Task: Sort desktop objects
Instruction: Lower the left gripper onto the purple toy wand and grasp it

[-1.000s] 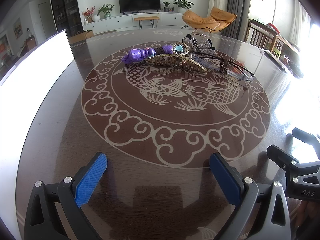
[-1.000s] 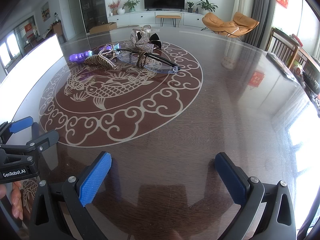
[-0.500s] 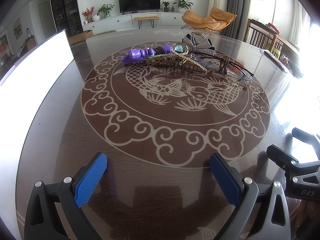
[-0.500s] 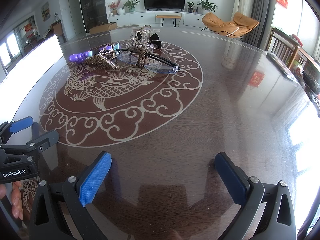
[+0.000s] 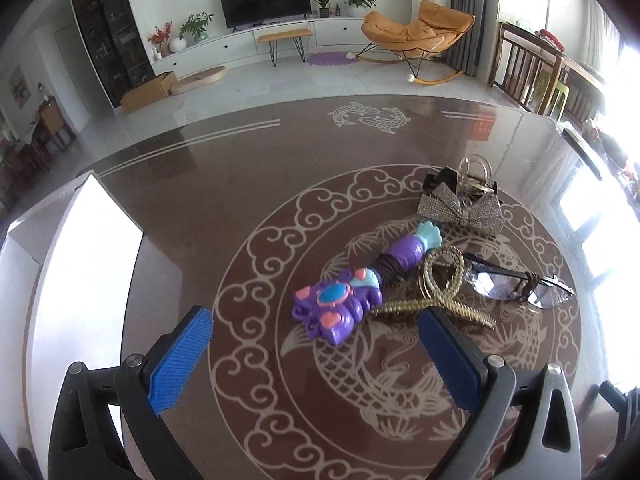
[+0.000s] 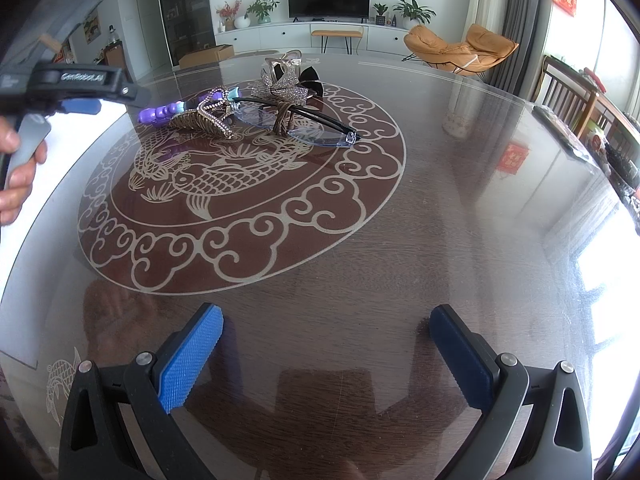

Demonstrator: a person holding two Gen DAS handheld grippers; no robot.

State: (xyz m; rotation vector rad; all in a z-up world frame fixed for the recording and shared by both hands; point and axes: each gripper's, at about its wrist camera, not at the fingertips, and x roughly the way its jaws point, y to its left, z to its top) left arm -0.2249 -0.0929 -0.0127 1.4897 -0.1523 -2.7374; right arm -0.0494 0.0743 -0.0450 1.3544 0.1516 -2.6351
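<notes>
A purple toy wand [image 5: 352, 288] lies on the fish-patterned table, just ahead of my open left gripper [image 5: 316, 354], which hovers above it. Beside it rest a gold hair claw [image 5: 440, 292], glasses [image 5: 516, 284], a rhinestone bow clip [image 5: 460, 208] and a clear claw clip [image 5: 474, 170]. From the right wrist view the same cluster shows farther off: wand [image 6: 160, 114], gold claw [image 6: 202, 120], glasses [image 6: 304, 124], bow [image 6: 282, 88]. My right gripper [image 6: 326, 354] stands open over bare table, nothing between its fingers. The left gripper's body [image 6: 68, 84] and a hand [image 6: 18, 176] appear at the left.
A white box [image 5: 76, 280] sits at the table's left edge. Dark wooden chairs [image 5: 532, 72] stand at the far right, and small items [image 6: 604, 140] lie on the right rim. Open tabletop [image 6: 460, 220] stretches right of the cluster.
My left gripper has risen and moved forward over the cluster, now close above the purple wand. The right gripper has barely moved and stays open.
</notes>
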